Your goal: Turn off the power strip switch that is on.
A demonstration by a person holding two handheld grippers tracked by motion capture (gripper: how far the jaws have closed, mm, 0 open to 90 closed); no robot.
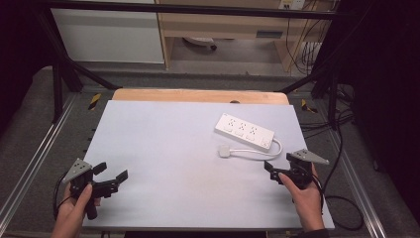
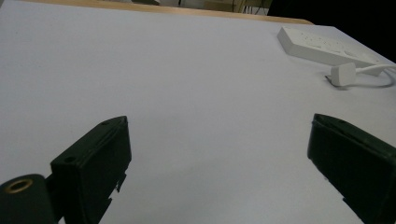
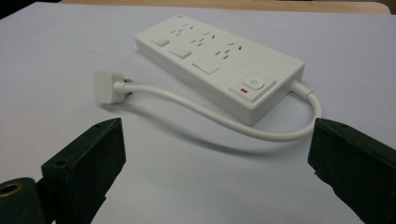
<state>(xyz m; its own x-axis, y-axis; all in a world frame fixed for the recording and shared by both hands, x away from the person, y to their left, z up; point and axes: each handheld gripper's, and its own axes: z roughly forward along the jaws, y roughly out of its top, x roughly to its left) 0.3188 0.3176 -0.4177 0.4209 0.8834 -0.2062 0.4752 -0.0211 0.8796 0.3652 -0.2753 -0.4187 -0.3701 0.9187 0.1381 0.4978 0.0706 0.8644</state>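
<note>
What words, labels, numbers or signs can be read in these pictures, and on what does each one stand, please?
No readable words, brand names or numbers.
Power symbol, a circle with a stroke, on the switch of the white power strip.
Small red mark on the same switch, below the symbol: an indicator, not text.
Yellow and black hazard stripes on the frame beside the table: a pattern, no lettering.

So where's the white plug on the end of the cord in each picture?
High view: the plug lies right of centre on the table, just in front of the power strip.
Left gripper view: far upper right, below the power strip.
Right gripper view: upper left, left of the power strip.
Shared landmark: the white power strip, whose cord curls round to the plug.
</note>
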